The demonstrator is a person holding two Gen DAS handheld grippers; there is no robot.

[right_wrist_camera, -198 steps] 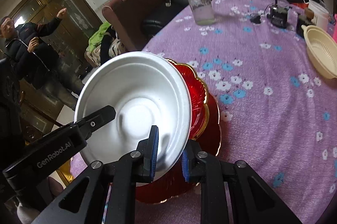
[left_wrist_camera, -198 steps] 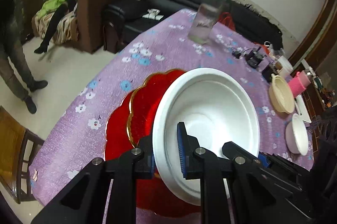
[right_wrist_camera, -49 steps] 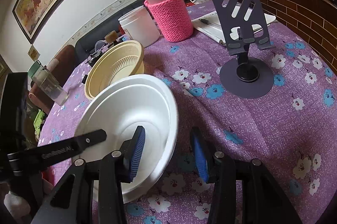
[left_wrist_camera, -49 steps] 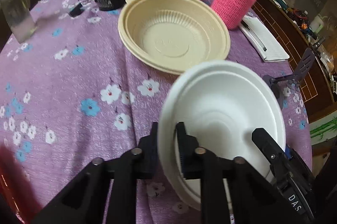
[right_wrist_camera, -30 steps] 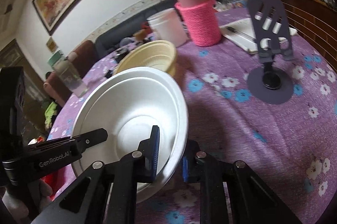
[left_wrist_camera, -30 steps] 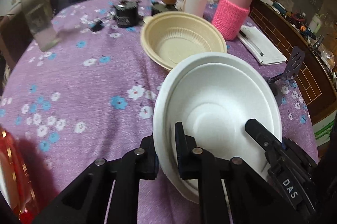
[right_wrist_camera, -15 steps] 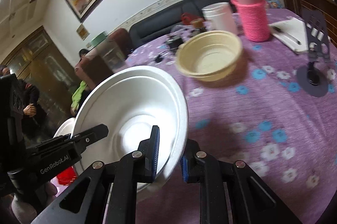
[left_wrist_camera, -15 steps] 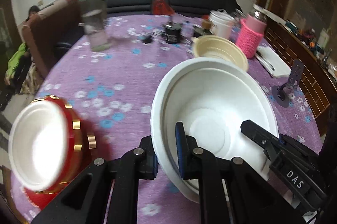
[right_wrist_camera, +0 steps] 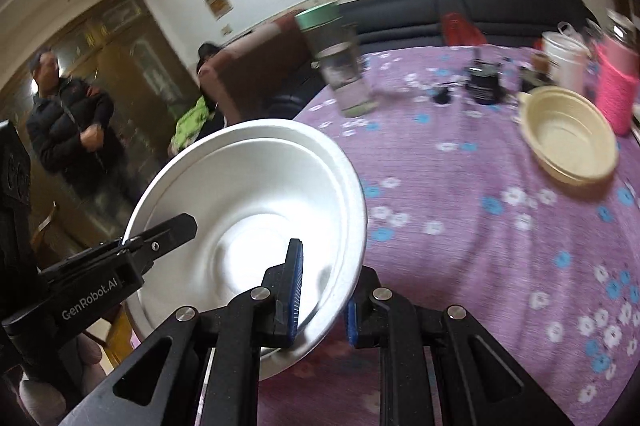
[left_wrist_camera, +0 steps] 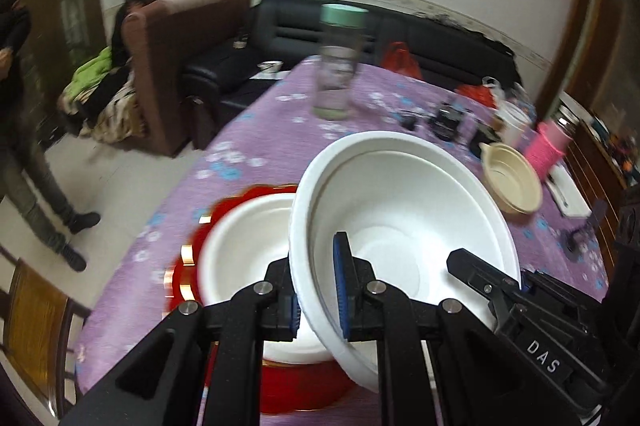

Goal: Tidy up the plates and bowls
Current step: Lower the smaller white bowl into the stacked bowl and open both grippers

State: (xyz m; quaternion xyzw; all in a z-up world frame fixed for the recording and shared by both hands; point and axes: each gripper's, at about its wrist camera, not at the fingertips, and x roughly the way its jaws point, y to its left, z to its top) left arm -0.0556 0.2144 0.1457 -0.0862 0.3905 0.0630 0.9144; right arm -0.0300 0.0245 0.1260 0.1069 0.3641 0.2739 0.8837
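Both grippers hold one white foam bowl (left_wrist_camera: 404,226) between them, up off the table (left_wrist_camera: 256,145). It is round, thin-walled and matte, with a stepped ring just under the lip and a flat circular floor. The left gripper (left_wrist_camera: 318,290) pinches the near-left rim, one blue ribbed pad inside the wall and the other outside. The right gripper (right_wrist_camera: 322,300) clamps the opposite rim the same way, its inner pad (right_wrist_camera: 295,288) lying against the smooth inside. The bowl is tilted, its mouth turned up and toward the left wrist camera, so in that view the rim reads as an oval running from lower left to upper right.

Below and to the left of it, a second white foam bowl (left_wrist_camera: 244,250) sits upright on glossy red plates (left_wrist_camera: 304,386) with scalloped gold-trimmed edges. How many plates are stacked there I cannot tell through the blur. The held bowl overlaps that one's right edge in the left wrist view.

The table wears a purple cloth printed with small white and blue flowers. Farther back stand a clear jar with a mint-green lid (left_wrist_camera: 340,65), a ribbed cream plastic bowl (right_wrist_camera: 568,135) and a flask in a pink knitted sleeve (right_wrist_camera: 614,93).
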